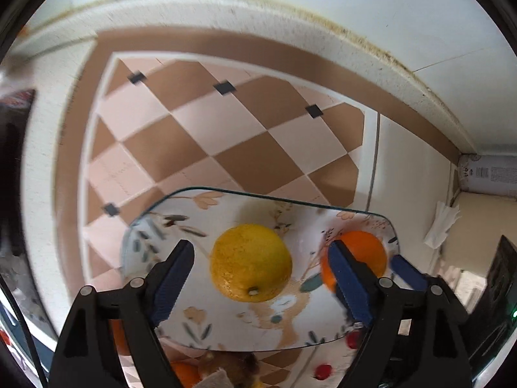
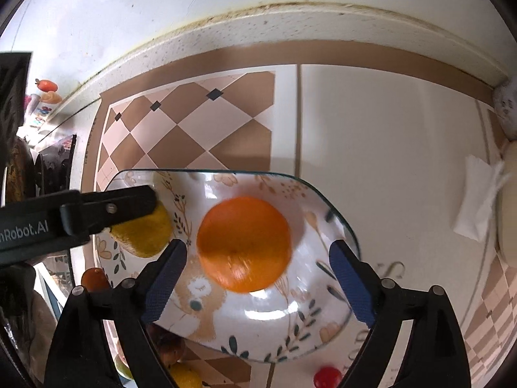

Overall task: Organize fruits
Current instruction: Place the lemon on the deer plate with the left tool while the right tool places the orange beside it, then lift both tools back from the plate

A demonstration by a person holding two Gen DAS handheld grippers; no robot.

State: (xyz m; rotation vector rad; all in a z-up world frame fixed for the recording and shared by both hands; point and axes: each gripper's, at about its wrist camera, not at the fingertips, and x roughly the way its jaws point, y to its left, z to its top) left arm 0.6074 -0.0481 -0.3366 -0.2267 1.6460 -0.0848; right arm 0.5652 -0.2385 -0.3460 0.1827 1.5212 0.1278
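Note:
A patterned glass plate (image 1: 226, 329) holds a yellow citrus fruit (image 1: 251, 262) and an orange (image 1: 368, 249). My left gripper (image 1: 258, 278) is open just above the yellow fruit, fingers either side and apart from it. In the right wrist view the plate (image 2: 310, 329) shows the orange (image 2: 244, 244) blurred between the open fingers of my right gripper (image 2: 257, 274), not gripped. The yellow fruit (image 2: 145, 231) sits at the plate's left, partly hidden by the left gripper's black body (image 2: 77, 218). More fruit lies below the plate: an orange (image 1: 184, 375) and a red cherry-like fruit (image 2: 327, 376).
The plate rests on a counter with a brown and pink diamond mat (image 1: 226, 135). A white wall ledge (image 2: 290, 22) runs behind. A crumpled white tissue (image 2: 478, 200) lies at the right. Small fruit-shaped items (image 2: 47, 85) and dark objects (image 2: 55, 158) stand far left.

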